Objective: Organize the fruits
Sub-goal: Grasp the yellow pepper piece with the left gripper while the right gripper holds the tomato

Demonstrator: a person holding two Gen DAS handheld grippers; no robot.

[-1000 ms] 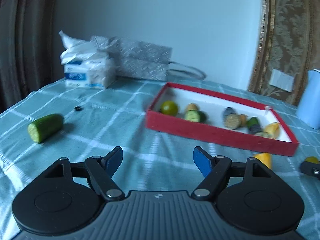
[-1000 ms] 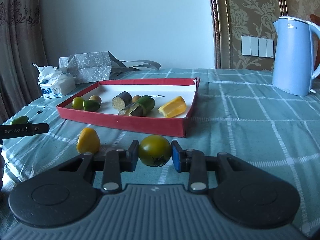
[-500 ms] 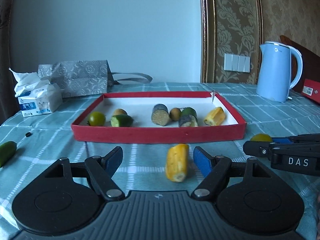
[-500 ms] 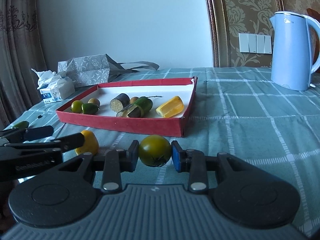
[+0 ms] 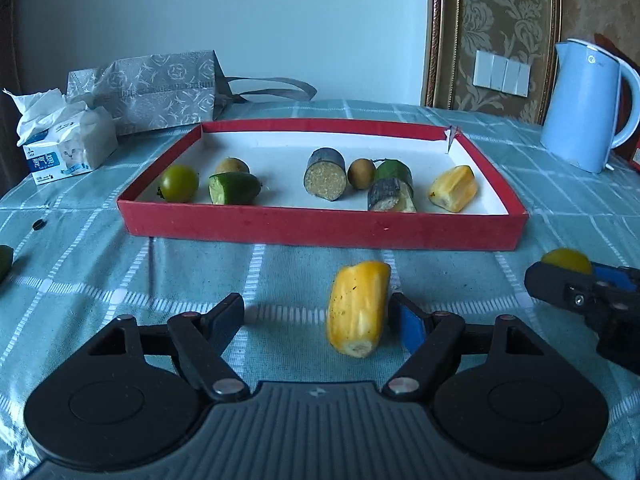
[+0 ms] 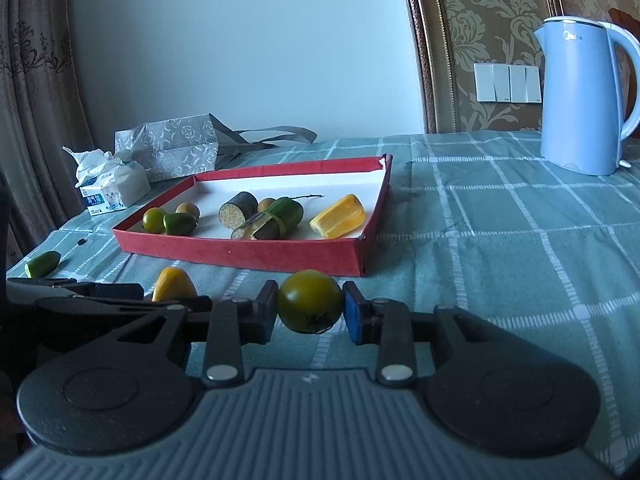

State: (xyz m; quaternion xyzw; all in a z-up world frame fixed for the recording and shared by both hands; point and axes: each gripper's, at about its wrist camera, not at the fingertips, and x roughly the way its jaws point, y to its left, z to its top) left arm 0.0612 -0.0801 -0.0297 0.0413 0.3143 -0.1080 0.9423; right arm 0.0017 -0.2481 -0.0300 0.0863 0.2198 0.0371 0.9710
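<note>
The right claw (image 6: 310, 307) squeezes a round green fruit (image 6: 309, 301). The left claw (image 5: 318, 317) is wide open around a yellow piece (image 5: 357, 307) on the cloth, and has just opened a bit more.

Home room: damask wallpaper (image 6: 480, 20), curtain (image 6: 32, 100), kettle (image 6: 580, 100), checked tablecloth (image 6: 500, 240).

Green cucumber piece (image 5: 3, 261) cut off, left edge

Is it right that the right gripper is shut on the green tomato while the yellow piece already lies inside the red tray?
Not quite. The left wrist view shows the yellow piece on the cloth before the red tray, not inside. The right gripper is indeed shut on the green tomato.
</note>
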